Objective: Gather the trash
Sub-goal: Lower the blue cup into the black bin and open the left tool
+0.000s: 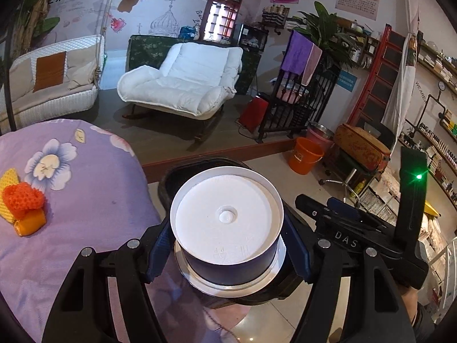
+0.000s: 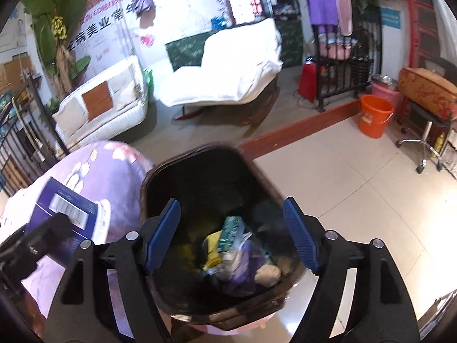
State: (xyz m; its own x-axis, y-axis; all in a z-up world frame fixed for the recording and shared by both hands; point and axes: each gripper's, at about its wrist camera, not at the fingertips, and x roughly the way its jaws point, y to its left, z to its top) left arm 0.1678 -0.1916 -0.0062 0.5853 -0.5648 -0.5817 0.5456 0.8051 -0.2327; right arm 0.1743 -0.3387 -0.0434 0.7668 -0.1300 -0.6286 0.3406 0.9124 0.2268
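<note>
My left gripper [image 1: 228,243] is shut on a dark blue cup with a white base [image 1: 227,225], held bottom-up over the dark trash bin [image 1: 171,180] beside the bed. In the right wrist view the same cup [image 2: 61,214] shows at the left, in the left gripper. My right gripper [image 2: 231,234] is open and empty, right above the open bin [image 2: 200,177]. The bin holds crumpled wrappers and paper [image 2: 237,251]. The right gripper also shows in the left wrist view [image 1: 357,223].
A purple flowered bedspread [image 1: 71,200] lies to the left with orange and yellow knitted items [image 1: 22,200] on it. An orange bucket [image 1: 305,157], a stool on castors [image 2: 422,143], a white rocking chair [image 1: 185,80] and a white sofa [image 1: 48,80] stand beyond.
</note>
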